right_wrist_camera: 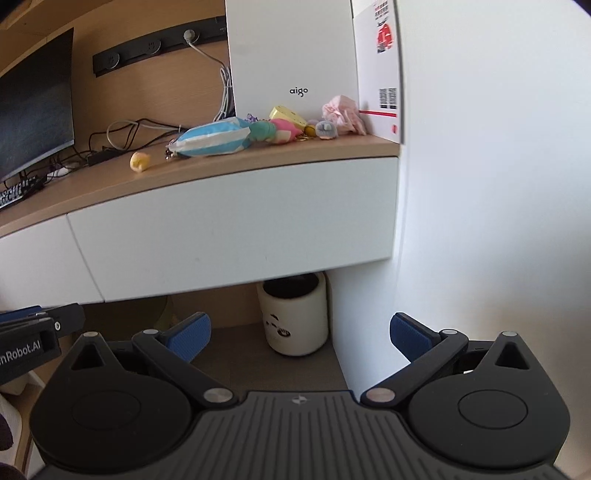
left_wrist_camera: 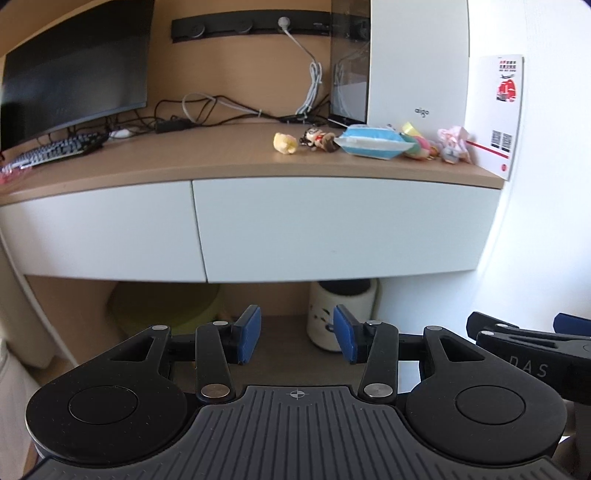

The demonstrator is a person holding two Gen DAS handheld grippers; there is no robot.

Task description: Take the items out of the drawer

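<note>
Both grippers hang low in front of the bench (left_wrist_camera: 229,162), below the level of the drawer fronts, and neither holds anything. The left gripper (left_wrist_camera: 297,338) has its blue-padded fingers (left_wrist_camera: 249,334) spread with a moderate gap. The right gripper (right_wrist_camera: 300,338) has its fingers (right_wrist_camera: 190,338) spread a lot wider. Through both gaps you can see the white cup-like container (right_wrist_camera: 293,317) with a little cartoon print, standing on the floor under the bench next to the wall.

The right-hand drawer (left_wrist_camera: 343,225) is fully closed: a flat white front with no visible handle, flush with the left drawer (left_wrist_camera: 99,232) beside it. So whatever is inside can't be seen from either camera.

On top of the bench, right above that drawer, there's a pile of small stuff: a blue-and-white striped pouch (left_wrist_camera: 373,142), a small yellow plush (left_wrist_camera: 284,143) sitting a bit apart to its left, a little figure doll (left_wrist_camera: 317,138) between them, and some pink and green soft toys (right_wrist_camera: 280,129) bunched against the white aigo box (right_wrist_camera: 291,55). A pink plush (right_wrist_camera: 343,112) sits at the far right near a white card with red print (left_wrist_camera: 498,110) leaning on the wall.

Further left are a dark monitor (left_wrist_camera: 77,62), a keyboard (left_wrist_camera: 55,149) and a tangle of cables (left_wrist_camera: 221,109) running up to a black power strip (left_wrist_camera: 251,26).
</note>
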